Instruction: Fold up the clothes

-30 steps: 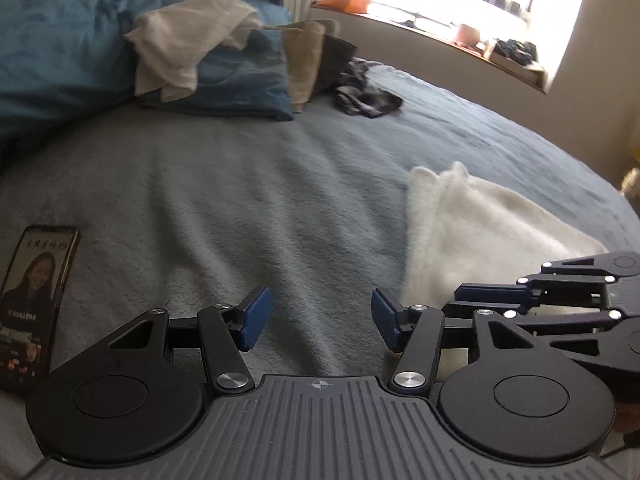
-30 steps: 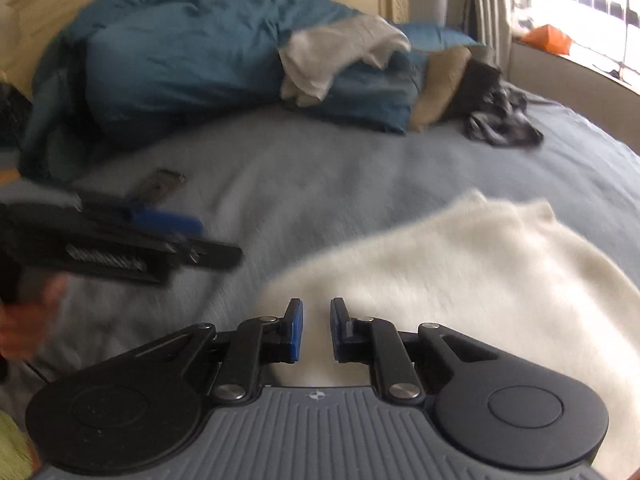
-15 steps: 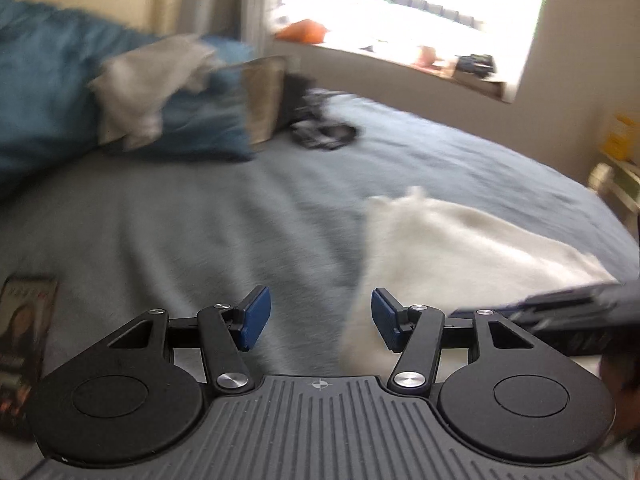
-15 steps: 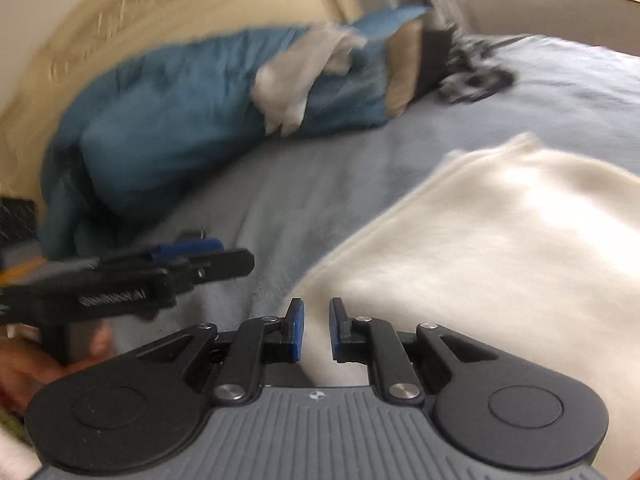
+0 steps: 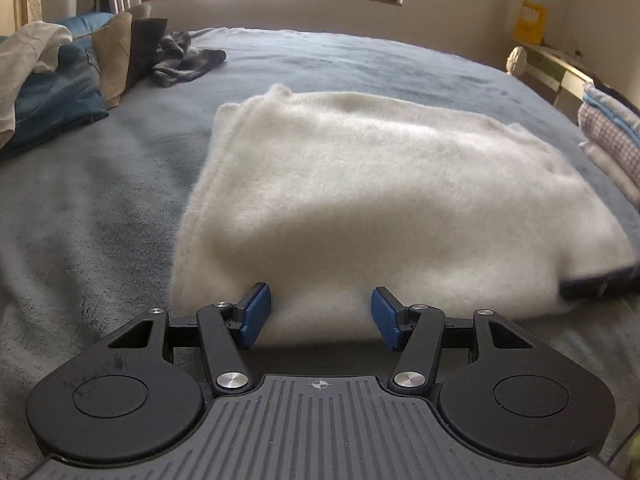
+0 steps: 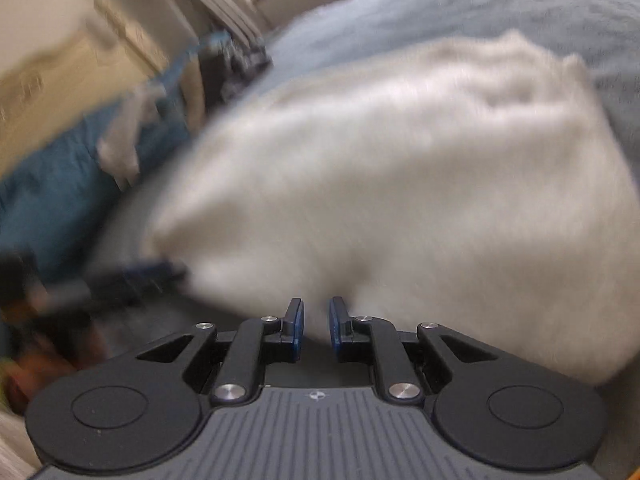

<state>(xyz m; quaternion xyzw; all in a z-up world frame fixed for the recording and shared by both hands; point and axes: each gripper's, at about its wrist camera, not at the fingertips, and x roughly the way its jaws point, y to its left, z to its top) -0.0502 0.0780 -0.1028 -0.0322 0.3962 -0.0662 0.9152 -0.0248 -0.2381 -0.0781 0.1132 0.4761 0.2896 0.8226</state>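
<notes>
A fluffy white garment [image 5: 380, 184] lies folded on the grey bed cover [image 5: 80, 220]. My left gripper [image 5: 318, 316] is open, and its blue pads [image 5: 254, 316] straddle the garment's near edge without pressing it. In the right wrist view, which is blurred and tilted, the same garment [image 6: 400, 200] fills the middle. My right gripper [image 6: 316, 328] sits at its near edge with a narrow gap between its jaws and nothing pinched that I can see. The right gripper's dark tip [image 5: 600, 280] shows at the garment's right corner, and the left gripper [image 6: 132, 276] is a blur at its left.
A blue duvet [image 5: 52, 96] with pale cloth on it and a dark crumpled garment [image 5: 184, 60] lie at the far left of the bed. A stack of folded clothes [image 5: 612, 132] sits at the right edge. The headboard [image 6: 60, 80] is behind.
Both grippers have swung over to the white garment's near edge. The phone has left the left wrist view. The right wrist view has rolled and blurred. The right jaws' gap looks unchanged.
</notes>
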